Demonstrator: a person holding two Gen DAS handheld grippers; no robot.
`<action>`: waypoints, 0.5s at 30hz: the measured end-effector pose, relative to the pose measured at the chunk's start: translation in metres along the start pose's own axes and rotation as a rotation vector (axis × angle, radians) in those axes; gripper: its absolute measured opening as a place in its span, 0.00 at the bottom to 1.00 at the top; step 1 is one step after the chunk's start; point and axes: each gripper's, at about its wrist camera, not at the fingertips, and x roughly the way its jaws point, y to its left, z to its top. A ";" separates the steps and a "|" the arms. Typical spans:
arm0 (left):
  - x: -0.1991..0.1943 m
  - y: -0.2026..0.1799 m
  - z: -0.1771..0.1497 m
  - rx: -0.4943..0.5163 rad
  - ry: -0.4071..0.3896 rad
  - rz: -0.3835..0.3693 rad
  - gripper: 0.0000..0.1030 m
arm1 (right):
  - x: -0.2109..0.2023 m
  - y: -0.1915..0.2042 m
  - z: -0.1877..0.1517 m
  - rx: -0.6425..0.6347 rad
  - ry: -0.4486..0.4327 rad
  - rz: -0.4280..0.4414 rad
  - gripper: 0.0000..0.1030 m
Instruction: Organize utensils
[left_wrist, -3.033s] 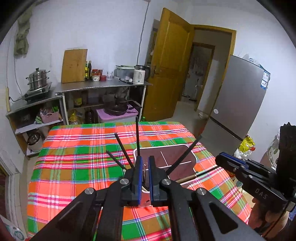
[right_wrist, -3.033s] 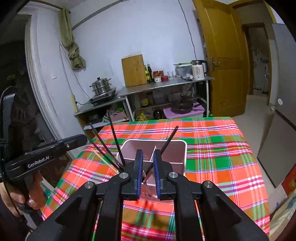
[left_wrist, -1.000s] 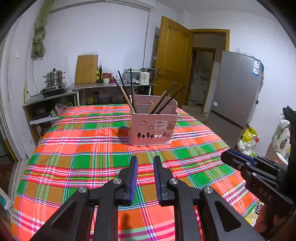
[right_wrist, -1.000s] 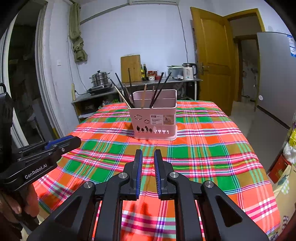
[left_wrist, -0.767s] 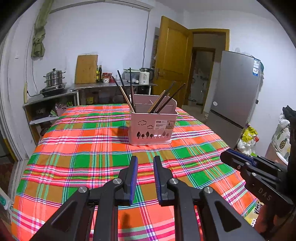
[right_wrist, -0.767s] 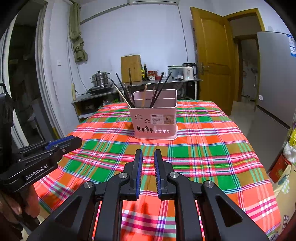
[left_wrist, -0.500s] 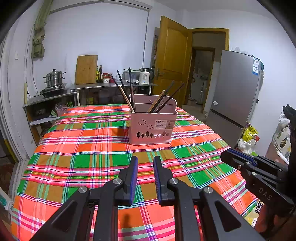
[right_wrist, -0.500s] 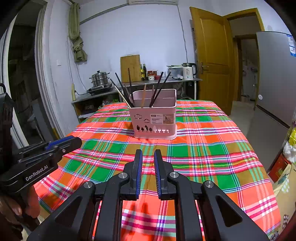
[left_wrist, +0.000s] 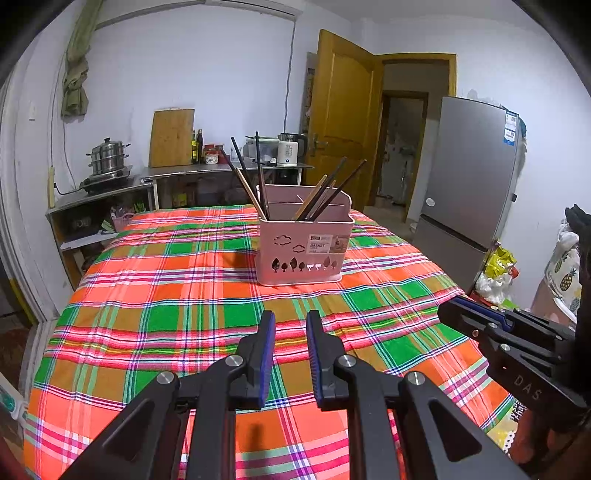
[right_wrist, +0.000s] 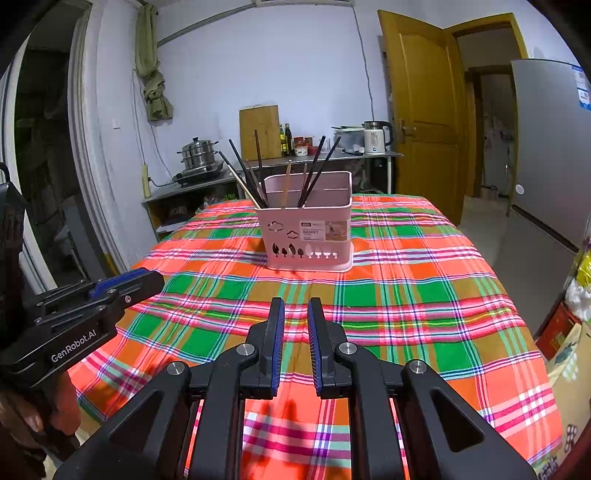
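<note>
A pink utensil basket (left_wrist: 306, 251) (right_wrist: 308, 236) stands upright on the plaid tablecloth (left_wrist: 166, 302), past the middle of the table. Several dark and wooden chopsticks (left_wrist: 258, 184) (right_wrist: 255, 173) lean in its compartments. My left gripper (left_wrist: 290, 321) hovers over the cloth well short of the basket, its blue-padded jaws a narrow gap apart with nothing between them. My right gripper (right_wrist: 295, 308) hangs the same way, narrowly open and empty. Each gripper also shows at the edge of the other's view, the right gripper (left_wrist: 476, 317) and the left gripper (right_wrist: 125, 284).
Behind the table are a steel counter (left_wrist: 221, 170) with a steamer pot (left_wrist: 107, 158), a cutting board, bottles and a kettle. A yellow door (left_wrist: 340, 122) stands open, and a grey fridge (left_wrist: 469, 177) is at the right. A person's hand (right_wrist: 33, 413) holds the left gripper.
Three seconds ago both grippers were close over the basket with narrower jaws. They have since drawn back toward the near table edge. Over the last second nothing has moved.
</note>
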 end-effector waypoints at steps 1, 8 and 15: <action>0.000 0.000 0.000 0.000 0.000 0.000 0.16 | 0.000 0.000 0.000 0.000 0.000 0.000 0.13; -0.001 0.000 -0.002 0.007 -0.005 0.006 0.16 | 0.000 0.000 0.000 0.001 0.001 0.001 0.13; -0.001 0.000 -0.003 0.000 -0.007 0.027 0.16 | 0.000 0.001 0.000 -0.001 0.003 0.000 0.13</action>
